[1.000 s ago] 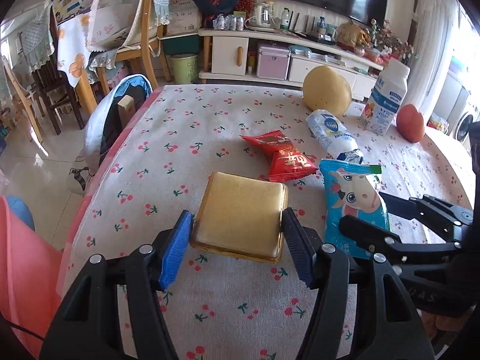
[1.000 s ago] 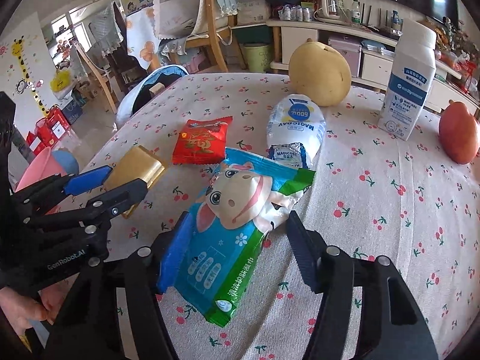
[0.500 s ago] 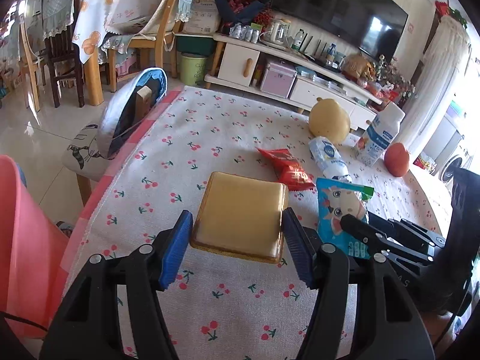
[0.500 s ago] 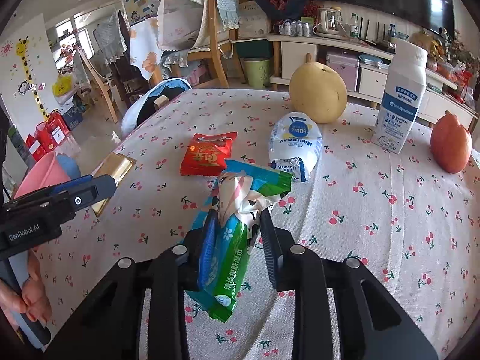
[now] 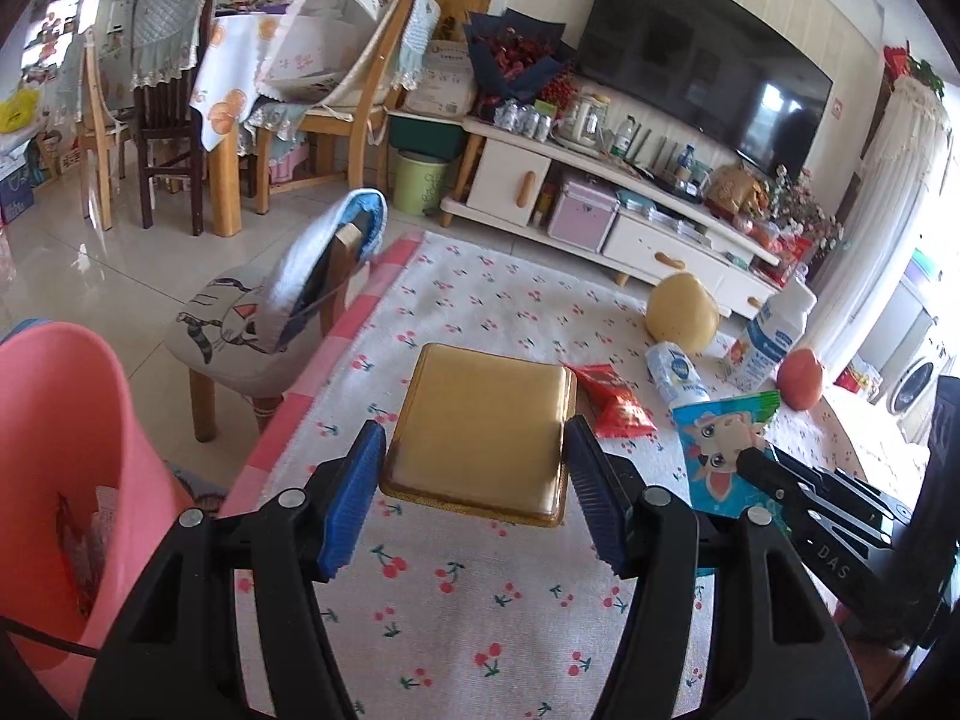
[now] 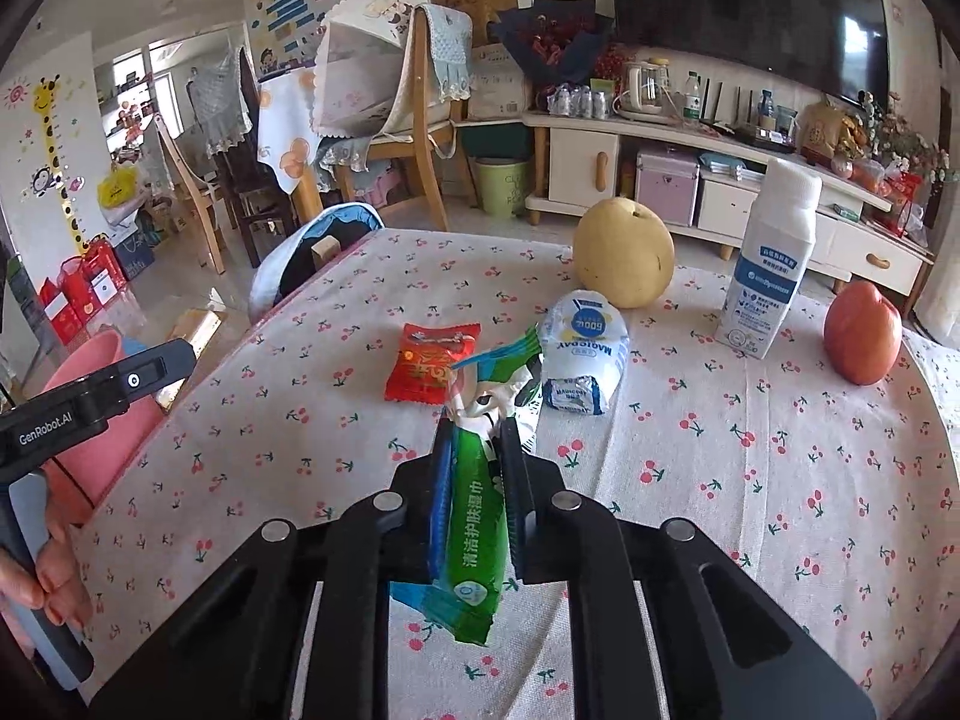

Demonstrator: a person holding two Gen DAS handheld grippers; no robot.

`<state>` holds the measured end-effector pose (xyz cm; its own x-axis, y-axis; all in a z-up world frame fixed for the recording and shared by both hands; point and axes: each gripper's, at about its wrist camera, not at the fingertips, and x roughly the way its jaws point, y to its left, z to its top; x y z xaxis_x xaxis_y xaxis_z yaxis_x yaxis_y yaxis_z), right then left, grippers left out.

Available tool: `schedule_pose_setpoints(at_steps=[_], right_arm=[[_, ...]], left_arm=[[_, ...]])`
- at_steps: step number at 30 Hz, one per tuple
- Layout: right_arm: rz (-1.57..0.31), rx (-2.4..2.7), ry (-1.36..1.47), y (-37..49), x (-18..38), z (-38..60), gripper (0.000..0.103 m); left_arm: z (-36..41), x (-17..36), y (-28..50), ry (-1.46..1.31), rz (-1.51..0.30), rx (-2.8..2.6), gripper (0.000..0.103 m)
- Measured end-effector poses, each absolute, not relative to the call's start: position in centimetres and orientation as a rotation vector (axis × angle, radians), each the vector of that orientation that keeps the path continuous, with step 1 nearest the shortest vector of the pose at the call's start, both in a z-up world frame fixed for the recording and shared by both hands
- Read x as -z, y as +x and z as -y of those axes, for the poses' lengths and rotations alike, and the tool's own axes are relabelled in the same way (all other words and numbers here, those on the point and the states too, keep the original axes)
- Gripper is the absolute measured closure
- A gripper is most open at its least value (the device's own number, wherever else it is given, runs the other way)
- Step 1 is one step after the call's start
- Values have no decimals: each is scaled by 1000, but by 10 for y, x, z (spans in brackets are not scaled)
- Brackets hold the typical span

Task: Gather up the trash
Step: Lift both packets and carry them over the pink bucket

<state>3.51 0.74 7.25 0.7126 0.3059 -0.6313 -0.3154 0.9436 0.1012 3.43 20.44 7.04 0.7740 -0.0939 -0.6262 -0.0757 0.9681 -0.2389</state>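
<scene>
The desk (image 6: 780, 480), covered by a white cloth printed with cherries, is carrying most of what shows. Beside its left edge a pink bin (image 5: 66, 450) is standing on the floor, with some scraps lying inside it.

The left gripper (image 5: 474, 498) is hanging above the desk near that edge, its blue-padded fingers (image 5: 354, 498) pinching a flat gold packet (image 5: 480, 438) by its two sides (the packet is held clear of the cloth). The right gripper (image 6: 474, 462) is hovering over the middle of the desk; its fingers have just been closing and are now squeezing a blue and green wipes packet (image 6: 474, 528), which is crumpling between them and lifted off the cloth.

Farther back a white bottle (image 6: 768, 264) with a blue label is standing upright, with a yellow pear (image 6: 624, 252) to its left and a red apple (image 6: 861, 333) to its right. A white pouch (image 6: 585, 354) is lying just in front of the pear, and a red snack wrapper (image 6: 429, 369) is lying flat to the left of the pouch, both still on the cloth.
</scene>
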Motion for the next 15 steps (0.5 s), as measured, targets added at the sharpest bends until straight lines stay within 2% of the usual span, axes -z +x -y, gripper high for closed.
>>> schedule_pose_setpoints(at_steps=[15], right_arm=[[-611, -495, 31, -10, -123, -89, 87]], left_arm=[[-269, -117, -18, -330, -442, -287, 41]])
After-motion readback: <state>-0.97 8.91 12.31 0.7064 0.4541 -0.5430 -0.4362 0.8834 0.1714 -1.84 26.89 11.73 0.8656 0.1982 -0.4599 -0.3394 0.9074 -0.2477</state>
